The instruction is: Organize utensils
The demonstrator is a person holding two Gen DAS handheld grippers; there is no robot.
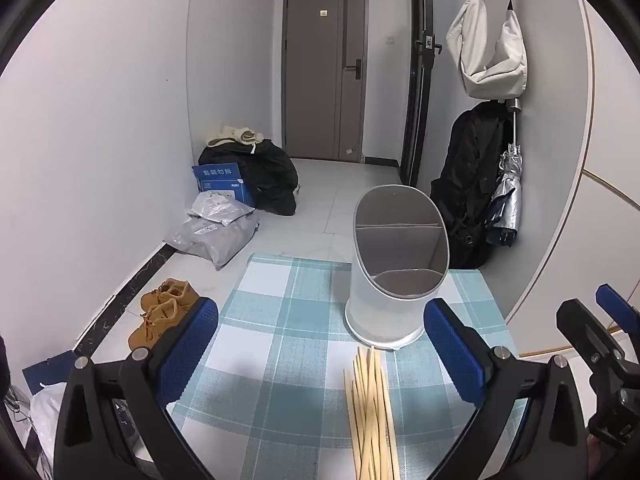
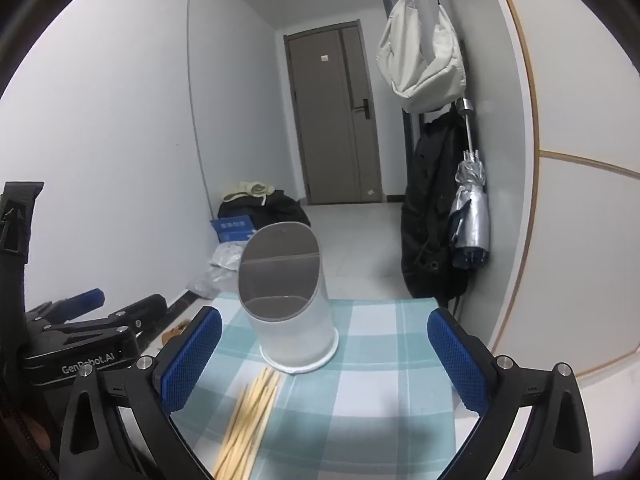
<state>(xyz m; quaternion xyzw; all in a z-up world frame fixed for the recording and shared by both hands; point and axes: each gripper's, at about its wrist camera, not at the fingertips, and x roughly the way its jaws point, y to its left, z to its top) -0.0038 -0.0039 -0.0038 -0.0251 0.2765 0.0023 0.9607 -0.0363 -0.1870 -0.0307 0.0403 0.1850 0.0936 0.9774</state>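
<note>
Both tools are empty and spread wide: your left gripper [image 1: 320, 356] frames the lower middle of its view with blue pads parted, and your right gripper [image 2: 325, 354] is released the same way. Nothing is picked up yet, so the step in hand looks like the first grasp.

The loose bundle of pale wooden chopsticks [image 1: 371, 412] lies flat on the blue-and-white checked tablecloth [image 1: 280, 320] at the lower centre of the left view; in the right view the sticks [image 2: 250, 416] run toward the lower left. Their far tips end just short of the white oval utensil holder with grey divided interior [image 1: 396, 264], which stands upright at the centre of both views, its slanted mouth [image 2: 280, 268] facing you.

The sticks lie nearer your left tool's line. Come down along their length, not across, and close around the middle of the bundle so it stays balanced. Since they fan out and overlap, take a few at a time; a full pinch is likely to scatter them. Then tip the ends up and feed them into one compartment without nudging the light holder.
</note>
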